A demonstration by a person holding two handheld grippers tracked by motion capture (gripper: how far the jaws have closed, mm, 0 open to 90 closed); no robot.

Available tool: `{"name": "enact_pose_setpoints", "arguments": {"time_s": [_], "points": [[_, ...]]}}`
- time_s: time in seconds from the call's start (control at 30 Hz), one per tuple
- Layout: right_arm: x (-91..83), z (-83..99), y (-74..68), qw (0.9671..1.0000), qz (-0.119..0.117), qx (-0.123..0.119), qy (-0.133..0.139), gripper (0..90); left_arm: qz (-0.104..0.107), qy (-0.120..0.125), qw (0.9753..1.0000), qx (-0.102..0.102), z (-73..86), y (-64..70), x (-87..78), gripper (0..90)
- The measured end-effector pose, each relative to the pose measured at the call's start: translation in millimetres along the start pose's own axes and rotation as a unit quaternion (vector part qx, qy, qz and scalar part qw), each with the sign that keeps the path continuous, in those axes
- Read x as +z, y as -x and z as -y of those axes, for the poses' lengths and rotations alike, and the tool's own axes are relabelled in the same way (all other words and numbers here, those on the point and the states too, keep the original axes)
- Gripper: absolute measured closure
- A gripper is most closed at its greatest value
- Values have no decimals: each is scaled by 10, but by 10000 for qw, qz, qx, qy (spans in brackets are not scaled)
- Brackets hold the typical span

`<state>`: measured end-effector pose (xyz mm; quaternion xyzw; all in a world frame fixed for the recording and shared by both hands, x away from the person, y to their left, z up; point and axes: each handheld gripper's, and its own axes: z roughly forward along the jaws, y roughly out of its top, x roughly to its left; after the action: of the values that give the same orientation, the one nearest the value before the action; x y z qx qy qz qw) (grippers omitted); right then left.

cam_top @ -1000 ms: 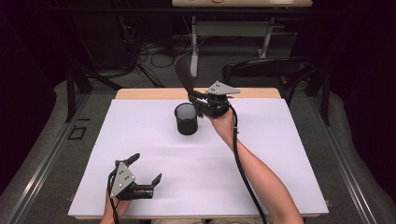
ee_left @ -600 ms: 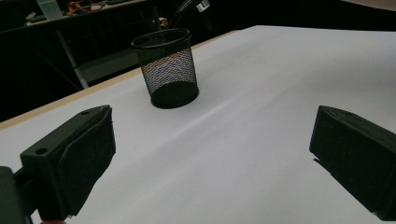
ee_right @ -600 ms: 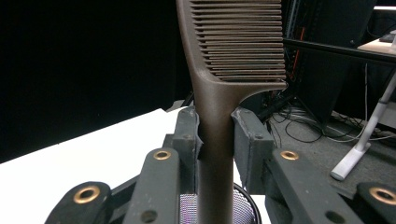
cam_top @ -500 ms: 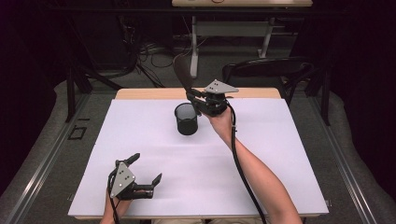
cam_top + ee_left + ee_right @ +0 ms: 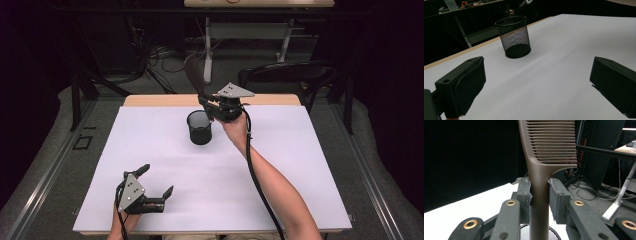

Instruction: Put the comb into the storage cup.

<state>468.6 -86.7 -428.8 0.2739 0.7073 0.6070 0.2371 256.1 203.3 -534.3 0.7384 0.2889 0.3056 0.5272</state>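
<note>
A black mesh cup (image 5: pixel 200 127) stands upright near the back middle of the white table (image 5: pixel 280 165); the left gripper view shows the same cup (image 5: pixel 514 37) ahead of its jaws. My right gripper (image 5: pixel 206 103) hovers just above the cup's right rim, shut on the handle of a dark brown comb (image 5: pixel 194 75) whose toothed end points up and away. In the right gripper view the comb (image 5: pixel 541 177) is pinched between both pads, its handle reaching down over the cup's mouth (image 5: pixel 552 233). My left gripper (image 5: pixel 156 181) rests low near the front left edge, open and empty.
A wooden strip (image 5: pixel 150 100) borders the table's far edge. Behind it are a dark chair (image 5: pixel 280 75), cables on the floor and a desk frame (image 5: pixel 250 32). Wide bare table surface lies between the two grippers.
The right gripper with the comb has shifted very slightly above the cup. The left gripper has stayed where it was.
</note>
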Motion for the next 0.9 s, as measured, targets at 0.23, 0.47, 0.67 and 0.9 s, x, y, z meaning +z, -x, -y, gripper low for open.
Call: {"name": "enact_pose_setpoints", "arguments": {"time_s": [0.23,0.47,0.67,0.9], "points": [[41,-20,-16,10000,-26,-11,80,728,-4,-2,10000,-2,1,-1,-2,2],[47,-20,-7,9999,-32,-82,142,727,-1,-13,10000,-9,2,-1,4,2],[77,9,20,9998,11,-75,180,727,5,-18,10000,-5,3,-2,3,2],[125,46,49,9997,68,-87,235,727,1,-9,10000,-11,5,-5,3,2]]}}
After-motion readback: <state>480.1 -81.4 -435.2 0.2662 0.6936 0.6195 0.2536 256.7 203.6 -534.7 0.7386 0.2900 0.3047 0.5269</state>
